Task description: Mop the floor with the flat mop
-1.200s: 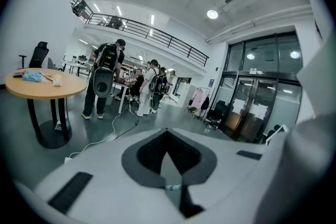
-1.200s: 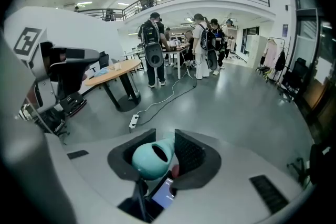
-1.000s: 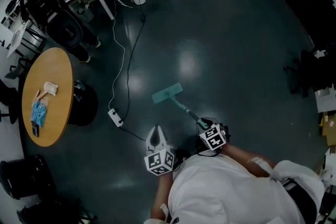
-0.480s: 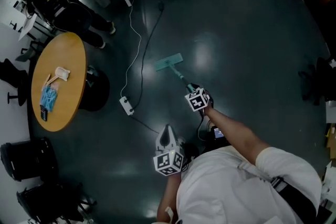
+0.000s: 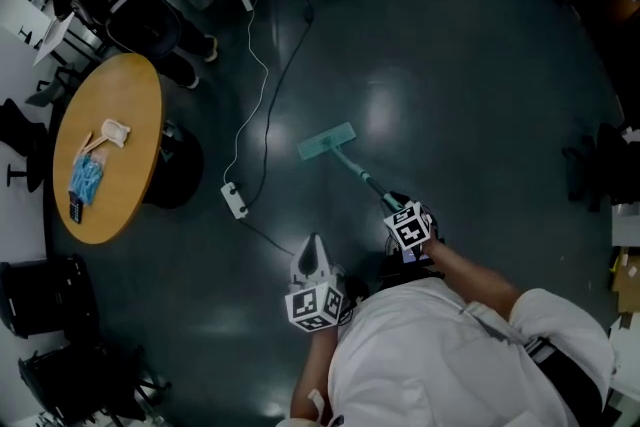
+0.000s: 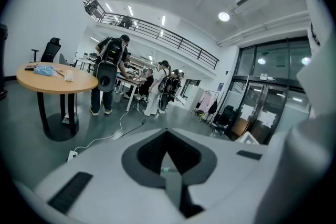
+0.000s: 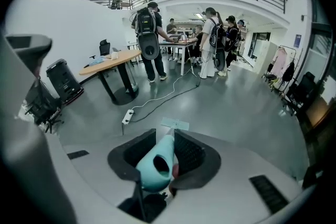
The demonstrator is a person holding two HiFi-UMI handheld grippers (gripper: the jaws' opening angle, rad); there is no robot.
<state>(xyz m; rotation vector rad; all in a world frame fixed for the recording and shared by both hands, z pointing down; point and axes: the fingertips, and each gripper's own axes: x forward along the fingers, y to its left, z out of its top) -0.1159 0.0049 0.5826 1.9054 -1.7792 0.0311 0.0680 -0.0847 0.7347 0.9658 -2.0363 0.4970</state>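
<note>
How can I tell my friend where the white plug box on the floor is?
Find the round wooden table at the head view's left. On the dark floor just right of its black base lies the power strip. Unlike the teal mop head, it is a small white block with cords running off it.

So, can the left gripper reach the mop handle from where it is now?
Probably yes: the left gripper hangs shut and empty beside the right gripper, and only bare floor lies between it and the mop handle.
</note>
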